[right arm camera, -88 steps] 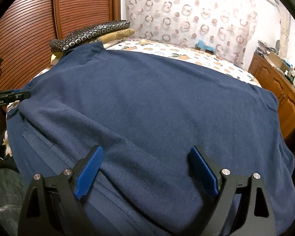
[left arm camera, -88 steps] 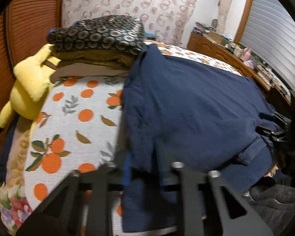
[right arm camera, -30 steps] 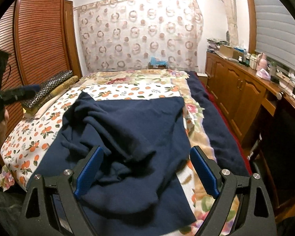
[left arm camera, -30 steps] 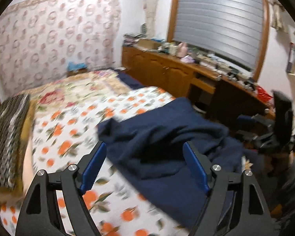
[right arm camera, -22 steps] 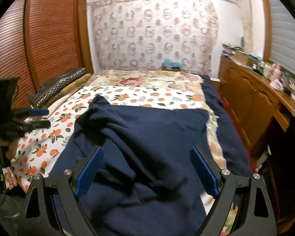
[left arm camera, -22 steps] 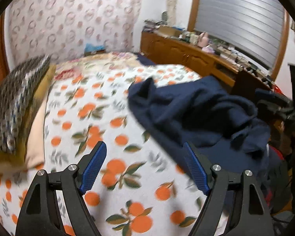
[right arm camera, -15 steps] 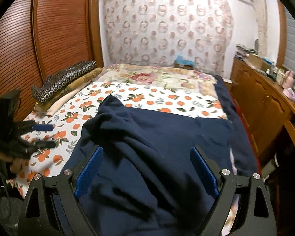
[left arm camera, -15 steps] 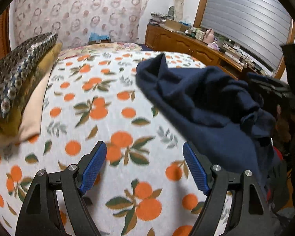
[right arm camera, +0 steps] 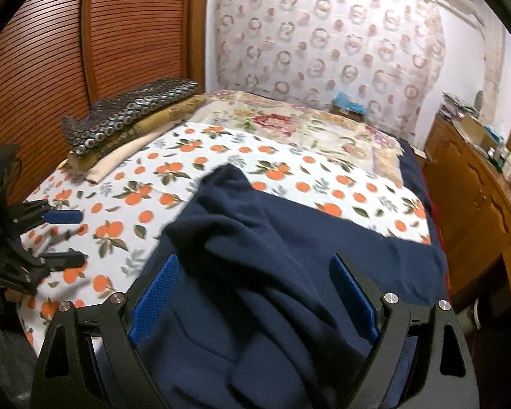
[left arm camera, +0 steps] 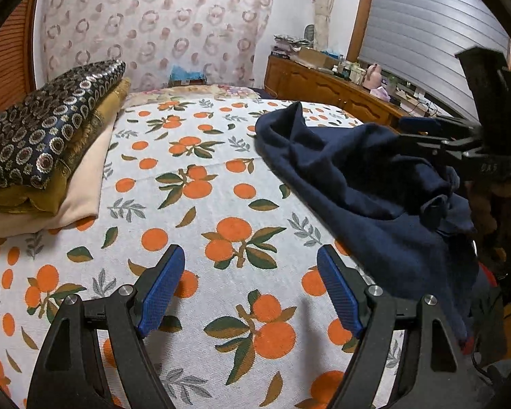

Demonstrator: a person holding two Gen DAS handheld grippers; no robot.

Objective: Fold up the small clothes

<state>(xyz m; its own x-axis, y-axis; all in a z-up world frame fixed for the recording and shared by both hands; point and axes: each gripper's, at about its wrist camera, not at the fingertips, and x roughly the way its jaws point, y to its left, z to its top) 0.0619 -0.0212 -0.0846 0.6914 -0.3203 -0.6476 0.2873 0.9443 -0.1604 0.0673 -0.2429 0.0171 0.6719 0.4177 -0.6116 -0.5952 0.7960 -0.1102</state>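
Note:
A dark navy garment (left arm camera: 368, 184) lies crumpled on the right side of the orange-print bedspread (left arm camera: 204, 204); in the right wrist view it (right arm camera: 289, 272) fills the near middle of the bed. My left gripper (left arm camera: 250, 289) is open and empty, low over bare bedspread to the left of the garment. My right gripper (right arm camera: 253, 298) is open and empty, just above the garment's near bunched part. The right gripper also shows at the right edge of the left wrist view (left arm camera: 460, 143), the left gripper at the left edge of the right wrist view (right arm camera: 56, 238).
A stack of folded patterned cushions and blankets (left arm camera: 47, 143) lies at the bed's left, by a slatted wooden wardrobe (right arm camera: 85, 51). A wooden dresser with clutter (left arm camera: 340, 92) runs along the right. A patterned curtain (right arm camera: 323, 44) hangs behind the bed.
The garment was spread flat with the left gripper on it; it now lies released and crumpled. Both grippers have pulled back and dropped nearer the bed, the left one swinging left over bare bedspread.

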